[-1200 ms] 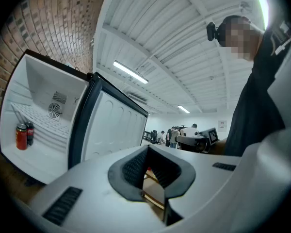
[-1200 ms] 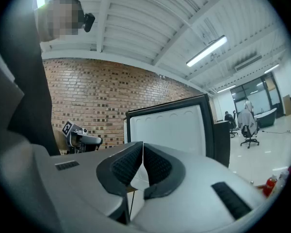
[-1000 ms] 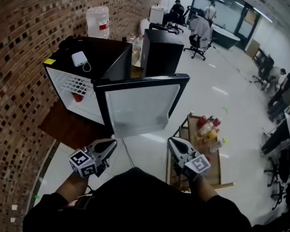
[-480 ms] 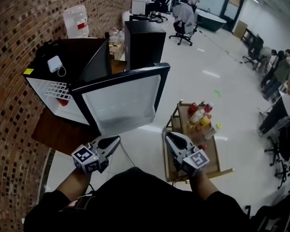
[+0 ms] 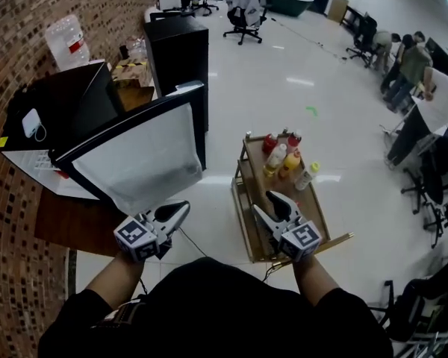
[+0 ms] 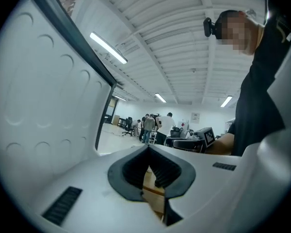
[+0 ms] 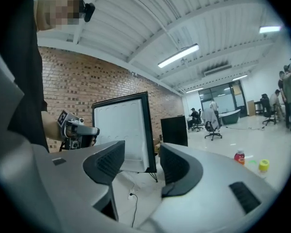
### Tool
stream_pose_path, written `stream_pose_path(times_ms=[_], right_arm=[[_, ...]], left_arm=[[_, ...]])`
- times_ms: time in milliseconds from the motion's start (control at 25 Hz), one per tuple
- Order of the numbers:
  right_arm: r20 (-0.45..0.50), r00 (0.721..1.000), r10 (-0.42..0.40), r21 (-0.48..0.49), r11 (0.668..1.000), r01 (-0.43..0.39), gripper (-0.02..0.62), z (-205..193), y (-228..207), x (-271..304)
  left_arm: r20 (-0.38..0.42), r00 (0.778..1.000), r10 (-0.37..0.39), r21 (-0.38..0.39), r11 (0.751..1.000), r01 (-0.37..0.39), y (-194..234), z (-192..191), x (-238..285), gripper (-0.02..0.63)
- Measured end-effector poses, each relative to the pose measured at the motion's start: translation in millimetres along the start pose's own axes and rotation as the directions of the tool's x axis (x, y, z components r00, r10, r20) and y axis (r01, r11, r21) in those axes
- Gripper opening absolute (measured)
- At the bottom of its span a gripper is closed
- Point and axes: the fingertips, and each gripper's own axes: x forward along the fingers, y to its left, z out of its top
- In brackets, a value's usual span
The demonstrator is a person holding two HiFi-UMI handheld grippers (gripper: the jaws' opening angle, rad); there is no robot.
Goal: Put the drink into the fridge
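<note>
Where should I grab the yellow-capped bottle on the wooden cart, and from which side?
Probably around the body of the yellow-capped bottle, below the cap, coming from the right: it sits apart at the wooden cart's right edge, while the other bottles crowd its left.

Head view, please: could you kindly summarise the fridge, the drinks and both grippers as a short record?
Fridge: at left, door open
Drinks: several bottles upright on cart
Left gripper: jaws together, nothing held
Right gripper: over the cart, jaws have just been opening, nothing between them
</note>
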Motion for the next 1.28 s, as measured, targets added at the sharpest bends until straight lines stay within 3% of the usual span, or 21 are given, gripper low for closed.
stream_pose_path(times_ms=[280,600,1000,1280], right_arm=[[-0.043,0.988,-0.145,-0.026,0.989,0.144,0.317,-39.6,-88.0,-52.0],[-0.172,0.941,-0.293,-0.037,0.956,0.291,0.387,-105.8,-180.2,-96.0],[-0.423,0.873,-0.242,-0.09,0.97,0.225,0.446,-207.8,-227.9,-107.6],[-0.513,0.837,-0.19,-0.089,0.982,0.168,0.451,-259.0,-243.8,-102.5]], left_arm=[[-0.047,0.995,-0.083,0.006,0.997,0.083,-26.2,-22.5,78.9,-0.006],[-0.129,0.982,-0.138,0.002,0.99,0.139,-47.6,-62.3,156.7,-0.005],[-0.176,0.96,-0.218,-0.037,0.976,0.214,-83.1,-105.6,232.5,-0.005],[-0.242,0.952,-0.187,-0.026,0.982,0.186,-82.6,-150.2,258.6,-0.005]])
